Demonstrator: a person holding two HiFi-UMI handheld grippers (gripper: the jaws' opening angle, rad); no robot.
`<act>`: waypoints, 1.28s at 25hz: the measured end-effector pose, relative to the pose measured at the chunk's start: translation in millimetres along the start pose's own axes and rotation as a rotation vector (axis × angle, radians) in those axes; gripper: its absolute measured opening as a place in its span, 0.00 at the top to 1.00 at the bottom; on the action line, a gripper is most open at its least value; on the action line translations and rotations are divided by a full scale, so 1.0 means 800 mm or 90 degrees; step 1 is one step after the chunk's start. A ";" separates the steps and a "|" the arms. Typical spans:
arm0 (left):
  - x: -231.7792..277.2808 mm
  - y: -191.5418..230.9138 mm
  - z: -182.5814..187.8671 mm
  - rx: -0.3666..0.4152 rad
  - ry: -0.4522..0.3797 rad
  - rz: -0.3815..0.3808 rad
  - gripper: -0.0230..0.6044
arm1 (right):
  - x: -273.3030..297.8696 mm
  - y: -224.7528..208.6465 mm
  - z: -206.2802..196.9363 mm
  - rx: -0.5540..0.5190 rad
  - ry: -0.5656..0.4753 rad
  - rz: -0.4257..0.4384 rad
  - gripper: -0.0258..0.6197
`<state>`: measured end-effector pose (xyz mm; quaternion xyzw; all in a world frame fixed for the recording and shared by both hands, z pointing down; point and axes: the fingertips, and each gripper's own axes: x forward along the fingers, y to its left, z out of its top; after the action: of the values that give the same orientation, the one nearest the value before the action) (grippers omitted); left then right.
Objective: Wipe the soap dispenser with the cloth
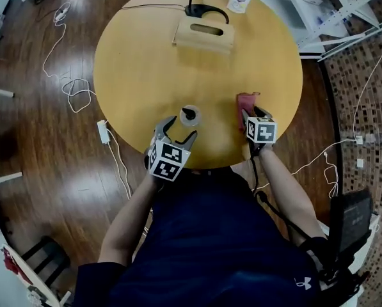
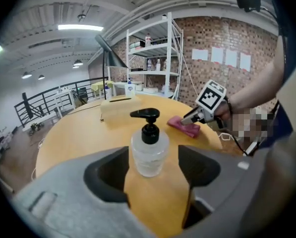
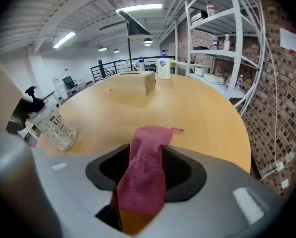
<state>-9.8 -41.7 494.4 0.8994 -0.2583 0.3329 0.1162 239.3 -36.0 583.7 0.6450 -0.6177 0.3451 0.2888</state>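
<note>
Soap dispenser [image 1: 189, 116] upright near table [image 1: 139, 75] front edge, just ahead of left gripper [image 1: 179, 132], jaws spread either side, not touching; cloth [image 1: 246, 102] well to its right, lying lengthwise between right gripper [image 1: 250, 116] released jaws, seemingly ungripped.

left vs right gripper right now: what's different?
The left gripper has the upright soap dispenser between its jaws; the right gripper has the pink cloth lying between its jaws. The left gripper's jaws leave gaps on both sides of the dispenser; the cloth nearly fills the right gripper's gap. Shared: both are open, clamped on nothing, and angled down over the round table.
</note>
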 end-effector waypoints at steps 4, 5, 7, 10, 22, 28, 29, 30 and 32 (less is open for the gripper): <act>0.007 0.002 -0.002 -0.004 0.015 0.017 0.46 | 0.022 0.007 -0.013 -0.048 0.046 0.022 0.80; 0.009 0.004 -0.002 -0.007 0.013 0.019 0.46 | 0.021 0.011 -0.011 -0.040 0.042 0.045 0.83; 0.013 0.004 -0.001 -0.014 0.010 0.020 0.46 | 0.005 0.031 0.007 -0.024 0.003 0.116 0.85; 0.021 0.007 0.002 -0.001 0.001 0.015 0.46 | -0.049 0.087 0.063 -0.060 -0.103 0.225 0.86; 0.035 0.008 0.012 0.054 -0.029 -0.006 0.48 | -0.140 0.325 0.134 -0.461 -0.109 0.365 0.86; 0.036 0.007 0.014 0.062 -0.034 -0.009 0.48 | -0.130 0.327 0.139 -0.478 -0.058 0.338 0.86; 0.036 0.007 0.015 0.062 -0.034 -0.011 0.48 | -0.133 0.319 0.133 -0.478 -0.050 0.336 0.86; 0.037 0.007 0.015 0.062 -0.035 -0.012 0.48 | -0.136 0.309 0.127 -0.474 -0.042 0.332 0.86; 0.037 0.007 0.016 0.063 -0.037 -0.014 0.48 | -0.141 0.286 0.117 -0.434 -0.030 0.324 0.86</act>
<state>13.0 -62.8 504.8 0.9162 -0.2350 0.3174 0.0677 19.9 -59.2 425.0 0.3474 -0.8424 0.1666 0.3767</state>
